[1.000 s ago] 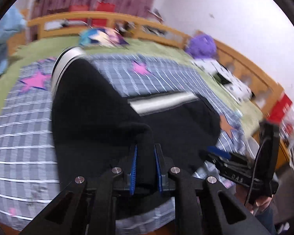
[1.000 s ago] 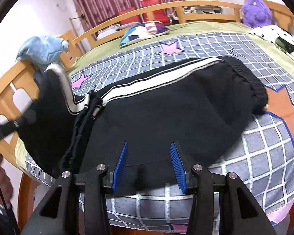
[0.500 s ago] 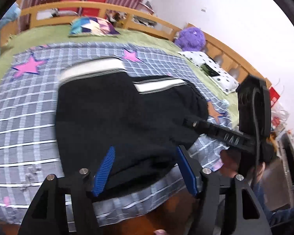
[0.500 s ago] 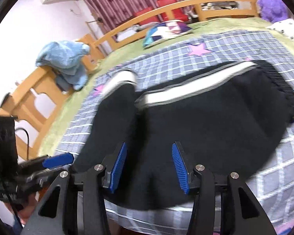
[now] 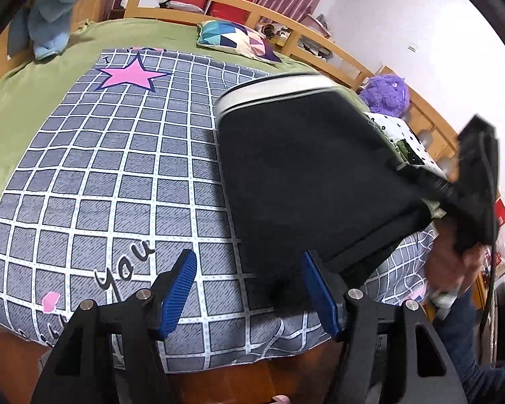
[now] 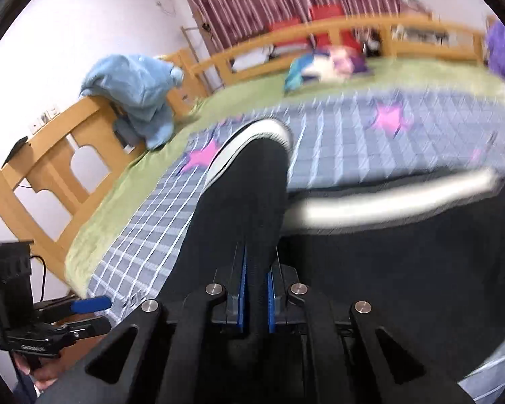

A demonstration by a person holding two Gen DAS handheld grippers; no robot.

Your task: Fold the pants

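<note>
Step in hand: second fold of the pants [image 5: 306,175], one pair, black with a white side stripe, lying on the bed's checked blanket [image 5: 118,175].

Right tool [image 6: 256,298] had just been closing and stood clamped on a ridge of black cloth that ran straight out ahead of its tips. Seen from the left tool, the cloth rose off the blanket ahead and to that tool's right.

Left tool [image 5: 249,289] stood agape, nothing between its blue pads; the pants' near edge sat just beside its right pad, not touching as far as I could tell.

Judged next: the right tool carries its held end across onto the flat part (the far white stripe is a fair aiming line), the left free to steady the fold.

Count: two tools, one pillow [image 5: 235,38], one purple plush toy [image 5: 385,96], two pink stars [image 6: 390,118].
</note>
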